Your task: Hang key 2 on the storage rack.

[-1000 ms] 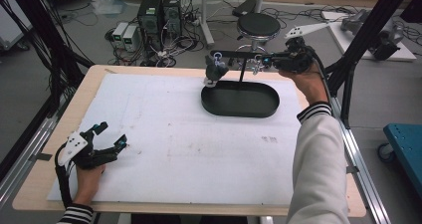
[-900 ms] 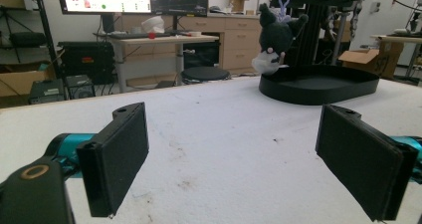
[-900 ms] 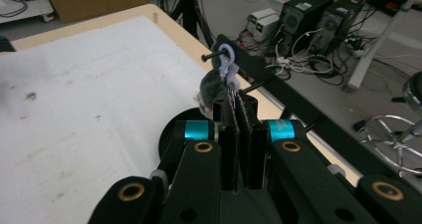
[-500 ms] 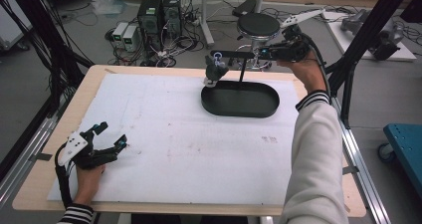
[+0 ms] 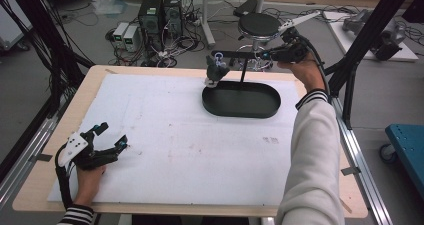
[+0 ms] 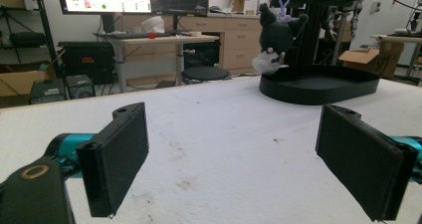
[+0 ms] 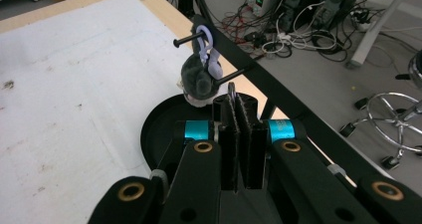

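Observation:
A dark plush keychain (image 5: 216, 71) (image 6: 274, 35) (image 7: 199, 82) hangs by a lilac clip (image 7: 206, 45) from a peg on the black stand's bar (image 5: 235, 51). Below it lies the stand's black oval tray (image 5: 240, 107) (image 6: 318, 92) (image 7: 154, 129). My right gripper (image 5: 267, 53) (image 7: 238, 100) hovers at the bar to the right of the plush, jaws shut on a small grey ring (image 7: 231, 89) that pokes out between the pads. My left gripper (image 5: 112, 135) (image 6: 231, 149) rests on the white sheet at the near left, open and holding nothing.
A white sheet (image 5: 170, 135) covers most of the wooden table (image 5: 40, 180). Black frame posts (image 5: 360, 40) stand at both sides. Beyond the far edge are a stool (image 5: 259, 25), computer boxes (image 5: 160, 12) and cables on the floor.
My right hand has shifted a little to the left and farther back along the stand's bar, jaws staying shut. The left gripper has not moved.

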The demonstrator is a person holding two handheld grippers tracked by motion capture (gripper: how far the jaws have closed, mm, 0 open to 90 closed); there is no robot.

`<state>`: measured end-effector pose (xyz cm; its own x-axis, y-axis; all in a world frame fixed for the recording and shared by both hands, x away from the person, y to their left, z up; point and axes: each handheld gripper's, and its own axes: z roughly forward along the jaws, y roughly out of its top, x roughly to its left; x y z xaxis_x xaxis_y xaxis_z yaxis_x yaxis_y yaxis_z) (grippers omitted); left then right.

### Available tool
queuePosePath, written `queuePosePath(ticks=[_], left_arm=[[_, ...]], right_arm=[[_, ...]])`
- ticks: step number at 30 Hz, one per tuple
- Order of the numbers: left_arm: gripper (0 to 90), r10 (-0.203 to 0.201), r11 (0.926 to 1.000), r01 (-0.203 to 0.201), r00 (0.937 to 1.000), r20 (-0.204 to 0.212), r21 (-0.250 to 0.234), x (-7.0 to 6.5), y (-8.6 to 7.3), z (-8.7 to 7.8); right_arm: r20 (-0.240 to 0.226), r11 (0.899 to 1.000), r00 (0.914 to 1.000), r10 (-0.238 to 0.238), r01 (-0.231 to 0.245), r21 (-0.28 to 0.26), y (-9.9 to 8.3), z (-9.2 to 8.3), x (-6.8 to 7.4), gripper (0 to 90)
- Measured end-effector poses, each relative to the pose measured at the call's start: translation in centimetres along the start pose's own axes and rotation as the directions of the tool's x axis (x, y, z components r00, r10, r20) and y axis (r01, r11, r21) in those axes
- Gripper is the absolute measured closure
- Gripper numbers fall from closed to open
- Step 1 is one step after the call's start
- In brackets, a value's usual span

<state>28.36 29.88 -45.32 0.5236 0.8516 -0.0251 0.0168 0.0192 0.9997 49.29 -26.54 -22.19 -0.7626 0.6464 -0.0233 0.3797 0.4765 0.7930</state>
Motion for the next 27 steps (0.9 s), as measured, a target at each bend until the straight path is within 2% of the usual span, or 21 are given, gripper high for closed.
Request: queuePosePath(ticks=[9,17,27], left_arm=[[13.7,0.000,1.0000,0.000,1.0000,0.000,0.000,0.0,0.0,0.0],[13.7,-0.001,1.0000,0.001,1.0000,-0.001,0.000,0.0,0.0,0.0],[13.7,-0.006,1.0000,0.006,1.0000,-0.002,-0.002,0.0,0.0,0.0]], right_arm=[[0.008,0.998,0.9999,-0.006,0.006,0.063,-0.4,1.3,-0.4,88.6],[0.000,0.996,1.0000,0.004,-0.004,0.093,-0.8,2.1,-0.9,88.6],[0.015,0.993,0.9998,0.008,-0.010,0.118,-1.2,3.0,-1.7,88.6]])
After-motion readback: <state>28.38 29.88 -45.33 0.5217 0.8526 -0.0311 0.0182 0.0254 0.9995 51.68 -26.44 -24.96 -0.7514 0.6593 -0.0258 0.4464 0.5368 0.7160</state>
